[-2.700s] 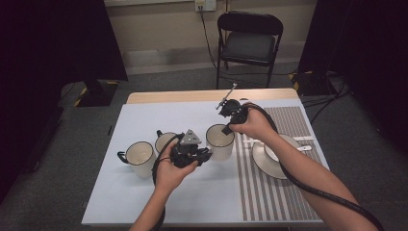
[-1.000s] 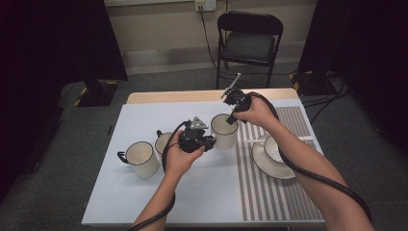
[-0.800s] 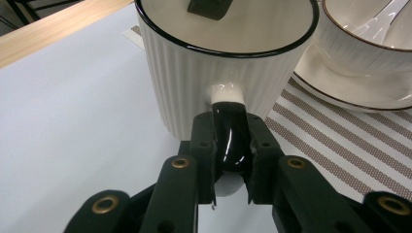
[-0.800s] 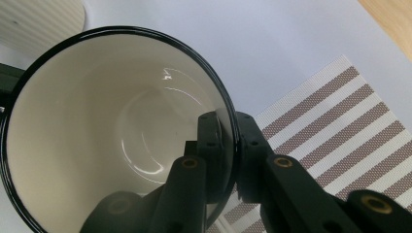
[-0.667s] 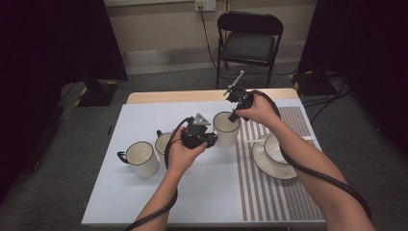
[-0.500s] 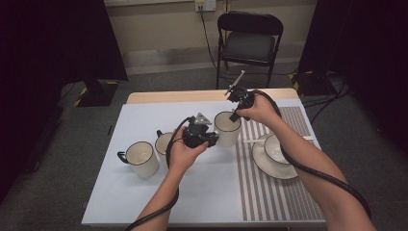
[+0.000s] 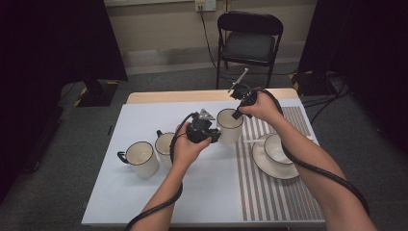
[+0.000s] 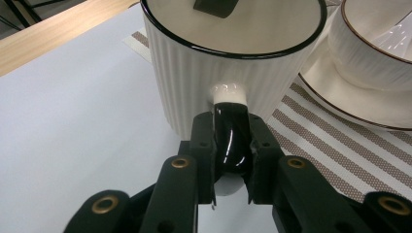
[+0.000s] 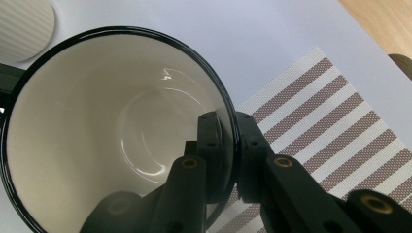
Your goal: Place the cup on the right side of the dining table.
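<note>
mug: white ribbed ceramic mug with a black rim (image 7: 229, 126), standing where the pale blue table cover (image 7: 144, 192) meets the brown-striped placemat (image 7: 279, 202)
left gripper: left gripper (image 8: 232, 160) clenched on the mug's glossy black handle (image 8: 229, 138)
right gripper: right gripper (image 9: 227, 153) pinching the rim wall, one jaw inside, one outside
weight: looks fairly heavy and rigid, empty inside
surface: glazed, likely slippery under hard pads
fragility: would chip or crack if knocked against the cup and saucer (image 7: 276, 151) close by
best hold: handle for carrying, rim grip only to steady
neighbours: two more mugs (image 7: 140, 159) to its left
</note>
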